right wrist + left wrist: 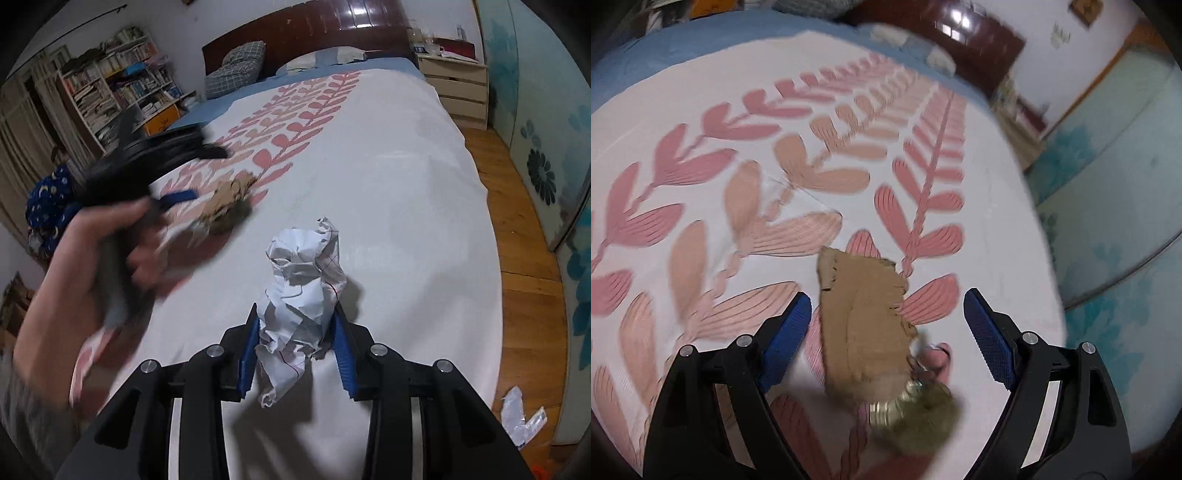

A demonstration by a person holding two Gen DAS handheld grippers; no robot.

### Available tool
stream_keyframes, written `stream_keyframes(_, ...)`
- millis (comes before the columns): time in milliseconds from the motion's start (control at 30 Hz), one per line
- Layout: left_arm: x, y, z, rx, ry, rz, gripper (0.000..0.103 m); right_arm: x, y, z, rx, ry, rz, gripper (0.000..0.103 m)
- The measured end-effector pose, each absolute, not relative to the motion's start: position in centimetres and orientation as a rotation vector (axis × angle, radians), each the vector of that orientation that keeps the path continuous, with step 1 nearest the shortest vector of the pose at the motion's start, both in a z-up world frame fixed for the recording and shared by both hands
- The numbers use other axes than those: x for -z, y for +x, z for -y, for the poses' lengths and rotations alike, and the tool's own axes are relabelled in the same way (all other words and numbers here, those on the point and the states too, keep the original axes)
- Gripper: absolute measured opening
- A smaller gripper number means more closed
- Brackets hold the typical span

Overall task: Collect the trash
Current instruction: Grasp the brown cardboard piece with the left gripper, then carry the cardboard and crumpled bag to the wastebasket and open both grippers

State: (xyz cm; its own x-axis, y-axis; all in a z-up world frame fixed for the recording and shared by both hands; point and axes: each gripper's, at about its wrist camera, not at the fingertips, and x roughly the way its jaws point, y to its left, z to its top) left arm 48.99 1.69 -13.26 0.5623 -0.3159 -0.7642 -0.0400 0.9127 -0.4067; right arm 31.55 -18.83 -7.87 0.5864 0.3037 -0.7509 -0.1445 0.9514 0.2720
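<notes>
White bedspread with pink leaf print (388,177) fills both views. Right gripper (297,332) pinches crumpled white lined paper (301,284) at lower centre; left gripper (886,317), jaws spread, straddles torn brown cardboard scrap (864,314).

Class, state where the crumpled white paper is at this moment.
In the right wrist view the crumpled white paper sits low in the centre, clamped between the right gripper pads above the bedspread.
</notes>
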Motion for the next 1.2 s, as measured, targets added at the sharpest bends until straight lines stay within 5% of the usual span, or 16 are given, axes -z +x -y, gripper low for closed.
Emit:
stream_keyframes(200, 14.9, 49.6, 0.3, 0.101, -0.3, -1.021, 0.082, 8.9, 29.6, 18.9, -0.268, 0.154, -0.89, 0.038)
stream_keyframes(300, 14.9, 49.2, -0.7, 0.091, -0.34, -1.014, 0.035, 9.0, 29.5, 18.8, -0.272, 0.158, -0.884, 0.039)
stream_keyframes(367, 15.0, 49.1, -1.8, 0.106, -0.381, -1.02, 0.018, 9.0, 29.4, 19.0, -0.274, 0.152, -0.881, 0.039)
stream_keyframes(933, 7.5, 35.4, -5.8, 0.059, -0.487, -0.832, 0.004, 6.0, 21.4, 31.6, -0.126, 0.239, -0.891, 0.038)
stream_keyframes(1200, 1.6, 24.1, 4.1, 0.213, -0.415, -0.787, 0.004, 6.3, 11.2, 44.9, 0.025, 0.204, -0.94, 0.038)
